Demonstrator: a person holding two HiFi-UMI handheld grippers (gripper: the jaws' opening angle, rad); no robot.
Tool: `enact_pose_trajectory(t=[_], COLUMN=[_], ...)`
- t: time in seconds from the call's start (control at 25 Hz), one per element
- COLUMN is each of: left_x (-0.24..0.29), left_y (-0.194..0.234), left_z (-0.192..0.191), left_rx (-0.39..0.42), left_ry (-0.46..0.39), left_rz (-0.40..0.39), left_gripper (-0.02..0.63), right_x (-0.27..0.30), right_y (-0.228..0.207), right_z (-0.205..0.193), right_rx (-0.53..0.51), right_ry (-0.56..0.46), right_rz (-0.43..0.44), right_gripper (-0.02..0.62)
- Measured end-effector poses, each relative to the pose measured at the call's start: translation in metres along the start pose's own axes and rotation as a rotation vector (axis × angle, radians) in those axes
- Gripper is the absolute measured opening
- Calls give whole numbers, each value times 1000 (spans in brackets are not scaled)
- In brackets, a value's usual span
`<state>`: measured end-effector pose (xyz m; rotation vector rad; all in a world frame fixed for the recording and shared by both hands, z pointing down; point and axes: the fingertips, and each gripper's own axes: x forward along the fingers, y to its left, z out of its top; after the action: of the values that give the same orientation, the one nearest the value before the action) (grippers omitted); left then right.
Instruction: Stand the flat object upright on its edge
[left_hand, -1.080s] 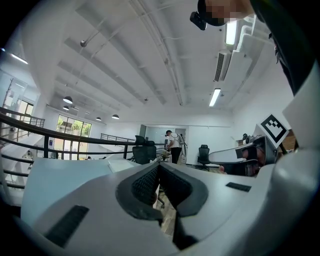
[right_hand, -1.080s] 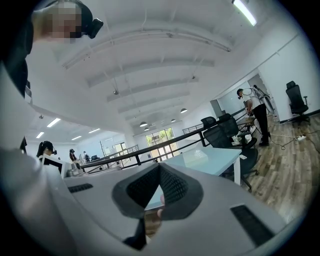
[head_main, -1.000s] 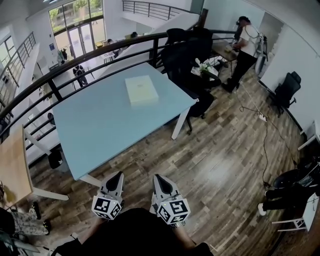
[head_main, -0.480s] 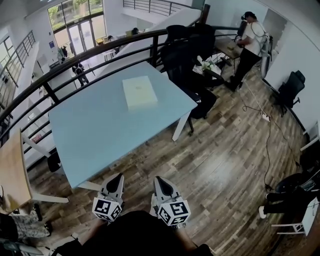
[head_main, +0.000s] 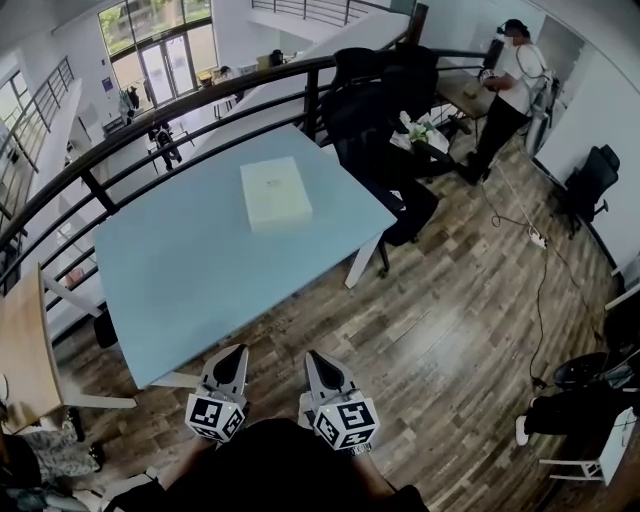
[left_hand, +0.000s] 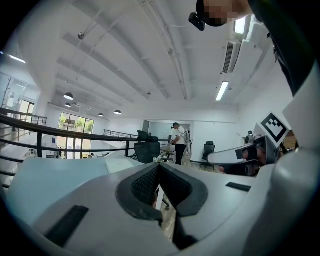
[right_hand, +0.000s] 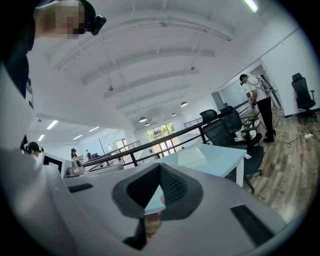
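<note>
A flat, pale cream box (head_main: 274, 192) lies on its broad face on the light blue table (head_main: 180, 270), toward the far right part of the top. My left gripper (head_main: 236, 354) and my right gripper (head_main: 313, 359) are side by side in the lower middle of the head view, over the wooden floor just short of the table's near edge. Both are shut and hold nothing. They are well away from the box. In the right gripper view the table (right_hand: 210, 157) shows ahead past the closed jaws.
A black railing (head_main: 150, 125) runs behind the table. Black office chairs (head_main: 365, 110) stand at the table's far right corner. A person (head_main: 505, 80) stands at a desk at the back right. A cable (head_main: 535, 290) trails over the wooden floor (head_main: 450, 330). A wooden table (head_main: 20, 345) is at the left.
The view has advanced toward the table: its near edge and the box sit closer and lower in the head view. Both grippers stay shut, side by side.
</note>
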<state>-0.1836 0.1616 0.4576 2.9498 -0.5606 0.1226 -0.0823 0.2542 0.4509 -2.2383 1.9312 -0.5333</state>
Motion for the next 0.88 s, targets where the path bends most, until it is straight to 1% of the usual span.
enact_pose_trajectory(t=[0.2,0.6,0.88], left_x=[30,91,118], left_y=[3,8,5], left_z=[4,14,15], left_rx=[-1,-14,-19], left_ry=[-8,-31,-46], left_rz=[17,83,124], left_gripper=[3,3,3], right_x=[19,59,76], right_y=[-26,-75,-101], right_z=[15,42,52], right_rx=[-12,-46,-56], right_ry=[-1,27,34], right_rz=[10,68,109], right_gripper=[8,8,8])
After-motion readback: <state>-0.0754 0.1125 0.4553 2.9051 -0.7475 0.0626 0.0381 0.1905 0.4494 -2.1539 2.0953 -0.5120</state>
